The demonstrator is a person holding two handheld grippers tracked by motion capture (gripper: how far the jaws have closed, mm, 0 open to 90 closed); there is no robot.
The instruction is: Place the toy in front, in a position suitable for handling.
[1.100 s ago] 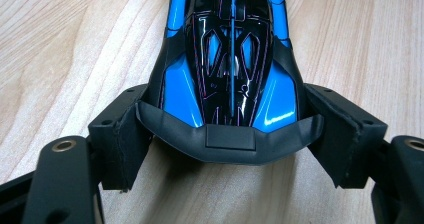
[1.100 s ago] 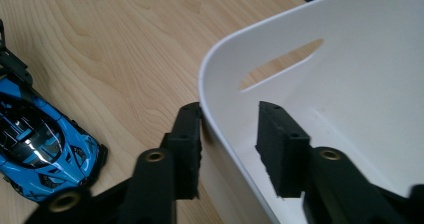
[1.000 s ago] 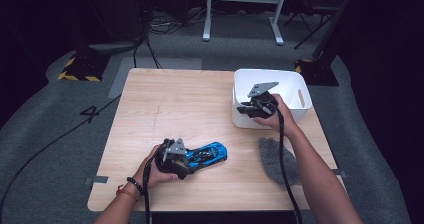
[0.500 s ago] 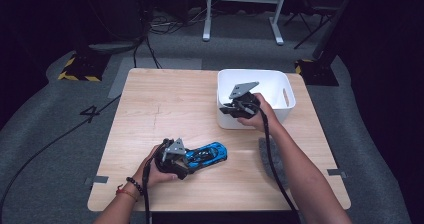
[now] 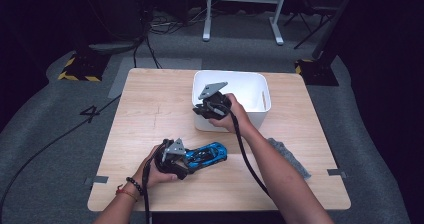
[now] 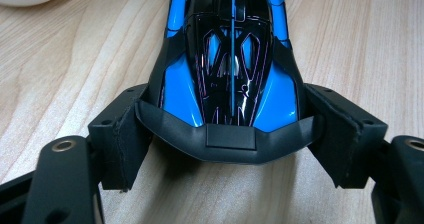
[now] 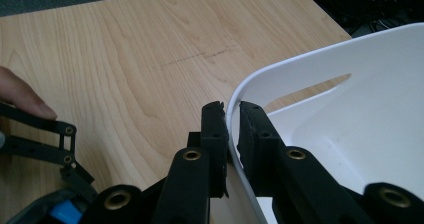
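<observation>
A blue and black toy car point(image 5: 207, 155) lies on the wooden table point(image 5: 150, 99) near the front. My left gripper point(image 5: 186, 159) is shut on one end of it. In the left gripper view the pads point(image 6: 122, 144) press on both sides of the toy car point(image 6: 230, 59) at its black end piece. A white plastic bin point(image 5: 250, 84) stands at the middle back. My right gripper point(image 5: 202, 110) is shut on its near left rim. In the right gripper view the jaws point(image 7: 231, 116) pinch the thin bin wall point(image 7: 350, 134), one pad inside and one outside.
A grey cloth point(image 5: 287, 156) lies on the table to the right of my right forearm. Bare wood stretches to the left of the bin point(image 7: 125, 49). Cables and a metal stand are on the dark floor beyond the table's far edge.
My right gripper has dragged the white bin leftward across the table, from the back right toward the middle. The left gripper and the car have stayed put.
</observation>
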